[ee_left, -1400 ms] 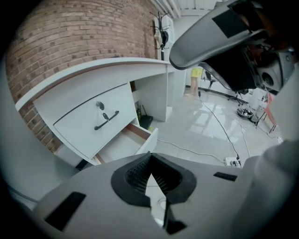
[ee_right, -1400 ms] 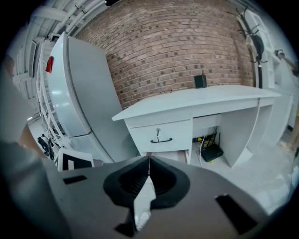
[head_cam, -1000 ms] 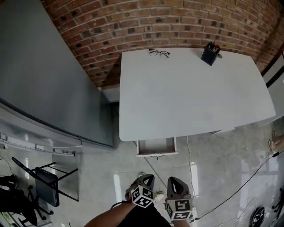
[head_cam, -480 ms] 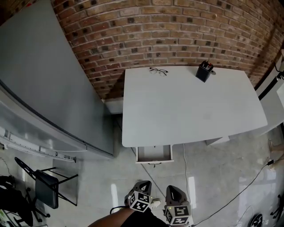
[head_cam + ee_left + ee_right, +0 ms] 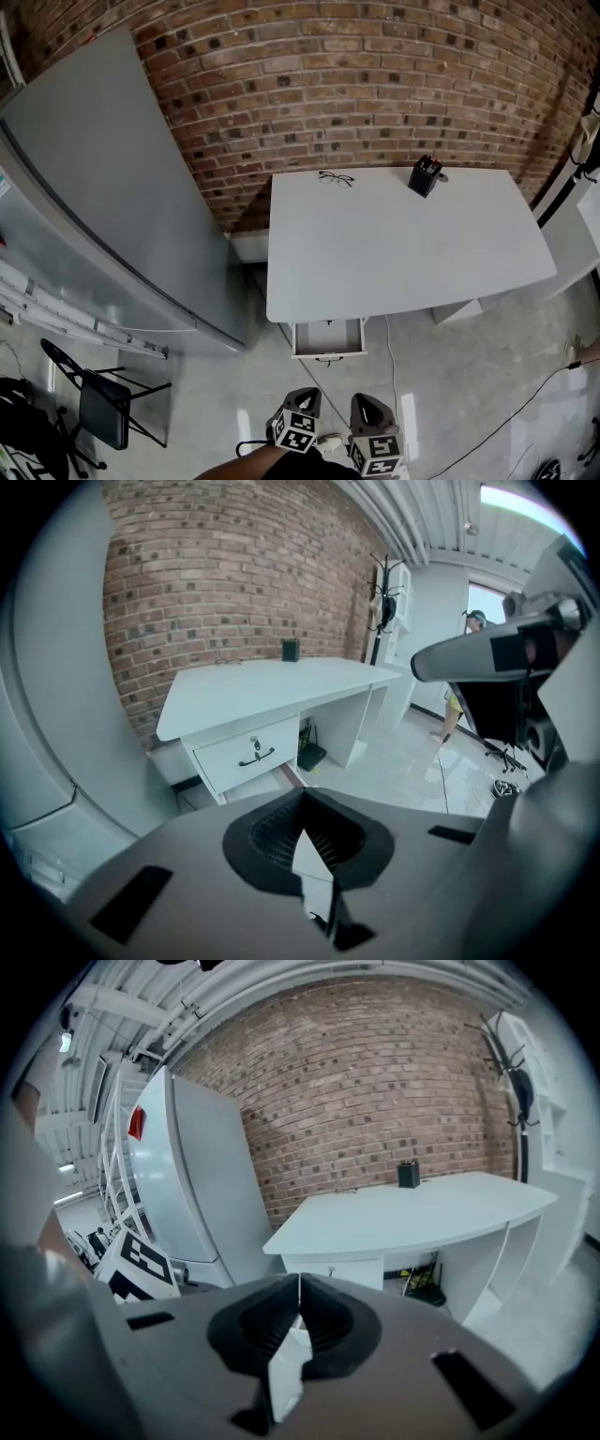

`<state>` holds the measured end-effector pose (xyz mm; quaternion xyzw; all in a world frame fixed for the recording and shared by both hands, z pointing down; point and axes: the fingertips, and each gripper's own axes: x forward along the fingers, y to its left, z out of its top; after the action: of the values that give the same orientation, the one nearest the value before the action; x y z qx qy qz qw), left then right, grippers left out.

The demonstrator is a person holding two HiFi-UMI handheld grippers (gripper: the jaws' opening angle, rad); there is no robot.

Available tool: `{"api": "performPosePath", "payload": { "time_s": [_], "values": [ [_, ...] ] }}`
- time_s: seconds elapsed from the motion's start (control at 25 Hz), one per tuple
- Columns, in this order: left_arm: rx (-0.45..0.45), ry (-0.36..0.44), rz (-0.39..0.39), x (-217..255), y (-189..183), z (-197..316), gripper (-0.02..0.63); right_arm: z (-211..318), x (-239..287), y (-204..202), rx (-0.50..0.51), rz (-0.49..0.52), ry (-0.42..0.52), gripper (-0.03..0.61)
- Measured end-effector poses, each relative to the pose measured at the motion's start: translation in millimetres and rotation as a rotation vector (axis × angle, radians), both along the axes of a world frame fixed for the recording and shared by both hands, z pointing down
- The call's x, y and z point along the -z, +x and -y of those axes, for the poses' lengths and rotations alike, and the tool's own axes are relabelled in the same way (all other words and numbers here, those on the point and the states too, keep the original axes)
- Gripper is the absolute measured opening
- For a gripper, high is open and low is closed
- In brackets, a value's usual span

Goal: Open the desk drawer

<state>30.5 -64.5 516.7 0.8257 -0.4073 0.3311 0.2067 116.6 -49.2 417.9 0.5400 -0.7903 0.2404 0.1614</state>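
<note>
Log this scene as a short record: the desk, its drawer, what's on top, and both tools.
furniture: white desk against a brick wall
task part: drawer pulled out at the desk's front, nothing visible inside
on top: glasses and black pen holder near the back edge
left side: left tool shut, empty, well short of the drawer
right side: right tool shut, empty, beside the left tool
floor: folding chair at far left

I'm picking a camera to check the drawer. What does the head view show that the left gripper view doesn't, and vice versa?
Head view only: the inside of the pulled-out drawer, seen from above, and a folding chair. Left gripper view only: the dark handle on the drawer's front. Both: the white desk, the black pen holder, the brick wall.
</note>
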Motion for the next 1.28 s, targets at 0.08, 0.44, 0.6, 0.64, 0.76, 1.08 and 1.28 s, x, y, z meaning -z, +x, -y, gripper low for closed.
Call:
{"api": "performPosePath", "payload": {
  "time_s": [0.08, 0.44, 0.6, 0.64, 0.76, 1.08, 1.28],
  "values": [
    [0.017, 0.008, -0.027, 13, -2, -2, 0.005, -2, 3, -4, 0.002, 0.002, 0.006, 0.017],
    [0.057, 0.045, -0.055, 52, -17, -8, 0.005, -15, 30, -34, 0.03, 0.041, 0.048, 0.017],
    [0.065, 0.075, -0.048, 63, -28, -4, 0.005, -12, 44, -40, 0.04, 0.033, 0.082, 0.017],
    [0.066, 0.081, -0.047, 65, -30, -3, 0.005, -11, 46, -38, 0.038, 0.026, 0.092, 0.017],
    [0.073, 0.087, -0.047, 69, -33, -4, 0.005, -11, 54, -33, 0.032, 0.011, 0.112, 0.017],
    [0.078, 0.143, -0.079, 93, -28, -15, 0.005, -30, 63, -25, 0.0, 0.011, 0.153, 0.017],
    [0.12, 0.154, -0.122, 103, -31, -28, 0.005, -37, 59, -27, 0.007, -0.001, 0.15, 0.017]
  ]
}}
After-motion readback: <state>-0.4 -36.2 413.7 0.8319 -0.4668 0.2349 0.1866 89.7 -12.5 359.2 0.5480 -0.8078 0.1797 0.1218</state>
